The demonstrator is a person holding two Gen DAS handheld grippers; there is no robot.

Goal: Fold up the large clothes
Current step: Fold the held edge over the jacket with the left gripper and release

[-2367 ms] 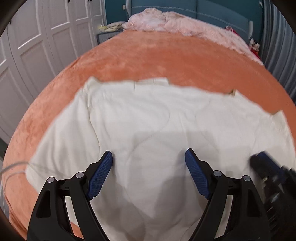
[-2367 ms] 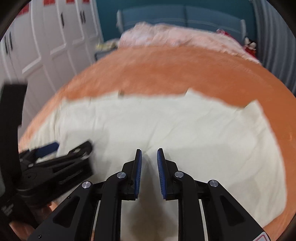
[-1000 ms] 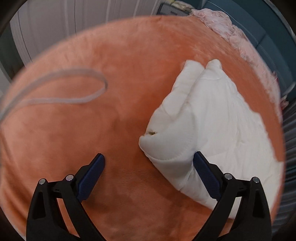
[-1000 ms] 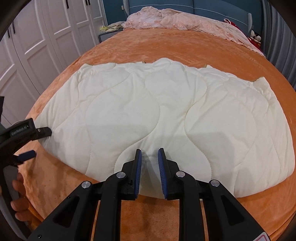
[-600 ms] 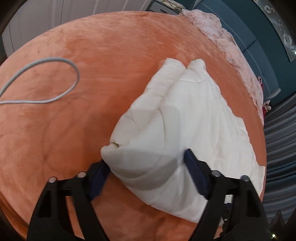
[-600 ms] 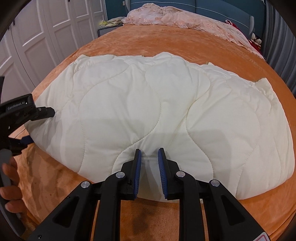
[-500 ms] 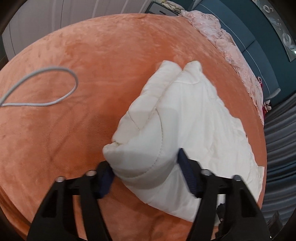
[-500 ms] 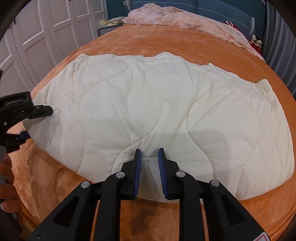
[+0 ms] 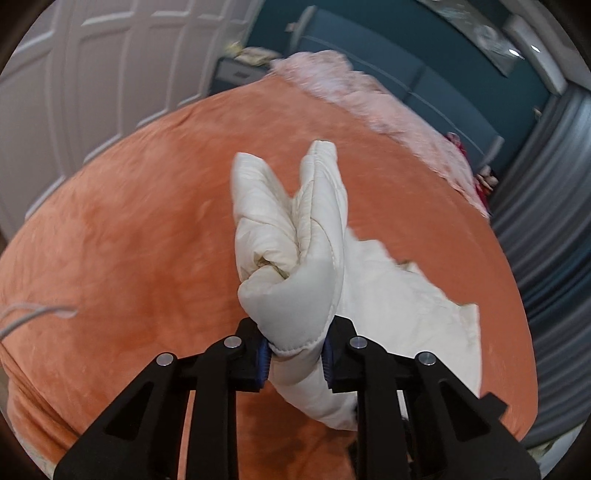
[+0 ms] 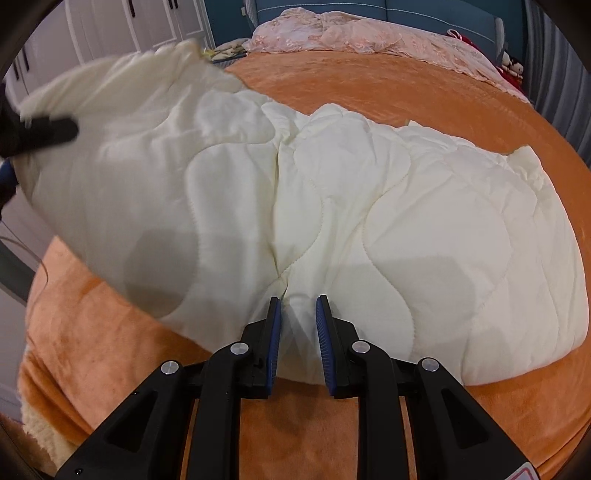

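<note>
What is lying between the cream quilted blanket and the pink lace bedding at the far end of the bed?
Only bare orange plush bedspread separates the cream quilted blanket from the pink lace bedding; the right wrist view shows it.

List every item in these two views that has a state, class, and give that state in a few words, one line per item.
Cream quilted padded cloth: left end lifted off the bed, right part lying flat.
Left gripper: shut on the cloth's bunched end.
Right gripper: jaws narrowly apart at the cloth's near edge; grip unclear.
Orange plush bed cover: spread flat.
Pink lacy bedding: heaped at the far end.
White wardrobe doors: closed.
</note>
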